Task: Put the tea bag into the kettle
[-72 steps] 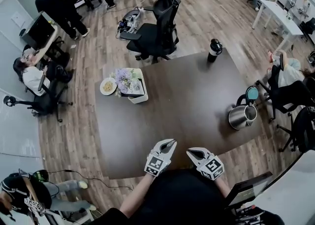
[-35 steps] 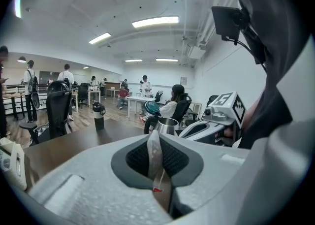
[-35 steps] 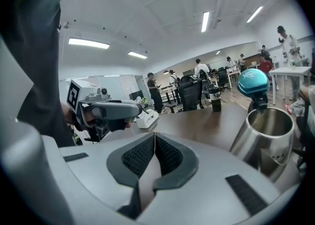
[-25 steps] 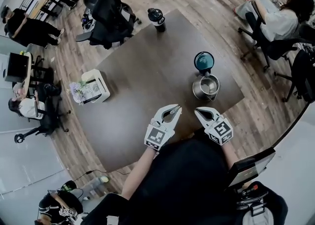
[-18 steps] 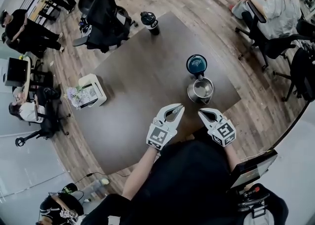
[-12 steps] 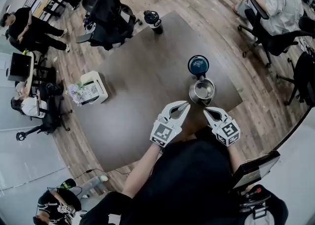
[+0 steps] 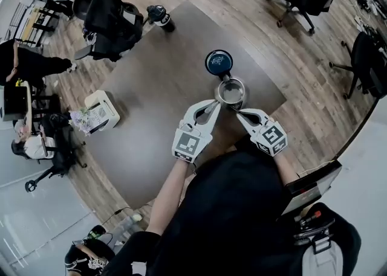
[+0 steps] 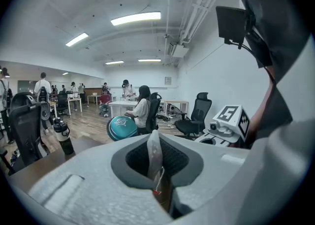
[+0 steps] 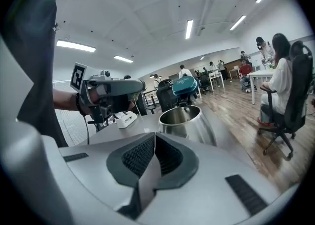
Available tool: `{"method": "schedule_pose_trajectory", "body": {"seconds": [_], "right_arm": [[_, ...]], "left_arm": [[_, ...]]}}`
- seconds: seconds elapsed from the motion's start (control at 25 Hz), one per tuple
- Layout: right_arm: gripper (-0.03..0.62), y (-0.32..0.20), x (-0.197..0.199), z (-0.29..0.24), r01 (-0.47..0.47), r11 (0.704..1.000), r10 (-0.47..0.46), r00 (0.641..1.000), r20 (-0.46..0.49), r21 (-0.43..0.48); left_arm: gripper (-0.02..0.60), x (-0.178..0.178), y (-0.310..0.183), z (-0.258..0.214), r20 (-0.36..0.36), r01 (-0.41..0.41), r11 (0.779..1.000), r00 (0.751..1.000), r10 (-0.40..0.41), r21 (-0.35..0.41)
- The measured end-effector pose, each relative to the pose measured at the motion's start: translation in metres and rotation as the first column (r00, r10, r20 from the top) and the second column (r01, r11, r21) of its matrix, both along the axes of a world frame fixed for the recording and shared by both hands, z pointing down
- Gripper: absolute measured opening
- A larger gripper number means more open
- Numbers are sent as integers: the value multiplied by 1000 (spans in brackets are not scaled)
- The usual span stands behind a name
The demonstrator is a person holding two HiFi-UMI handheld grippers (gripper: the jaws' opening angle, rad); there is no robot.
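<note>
While the left claw [image 7: 215, 105] pinches the tea bag [image 8: 154, 152] — a pale grey sachet standing upright, with a thin string and a small red tag at its foot — it hovers just beside the open steel kettle [image 7: 231, 92] on the surface [image 7: 163, 87]. The right claw [image 7: 239, 112] is closed on a pale paper-like strip [image 9: 147, 179].

Dark table [image 7: 163, 81] with kettle [image 7: 220, 95], bottle [image 7: 160, 18], white box [image 7: 101, 109]
</note>
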State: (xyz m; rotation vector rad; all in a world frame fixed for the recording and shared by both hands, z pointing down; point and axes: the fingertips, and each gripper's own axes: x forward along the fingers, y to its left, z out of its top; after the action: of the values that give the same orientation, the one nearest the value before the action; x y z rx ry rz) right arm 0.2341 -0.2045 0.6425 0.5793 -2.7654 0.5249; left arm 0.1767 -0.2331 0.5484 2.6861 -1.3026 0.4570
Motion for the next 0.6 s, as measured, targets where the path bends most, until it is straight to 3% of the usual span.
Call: {"method": "schedule_pose_trajectory", "body": {"seconds": [0.6], "right_arm": [[9, -5, 29, 5, -65, 997, 65, 998, -10, -33]], "left_arm": [[25, 48, -54, -10, -14, -63, 997, 998, 63, 38]]}}
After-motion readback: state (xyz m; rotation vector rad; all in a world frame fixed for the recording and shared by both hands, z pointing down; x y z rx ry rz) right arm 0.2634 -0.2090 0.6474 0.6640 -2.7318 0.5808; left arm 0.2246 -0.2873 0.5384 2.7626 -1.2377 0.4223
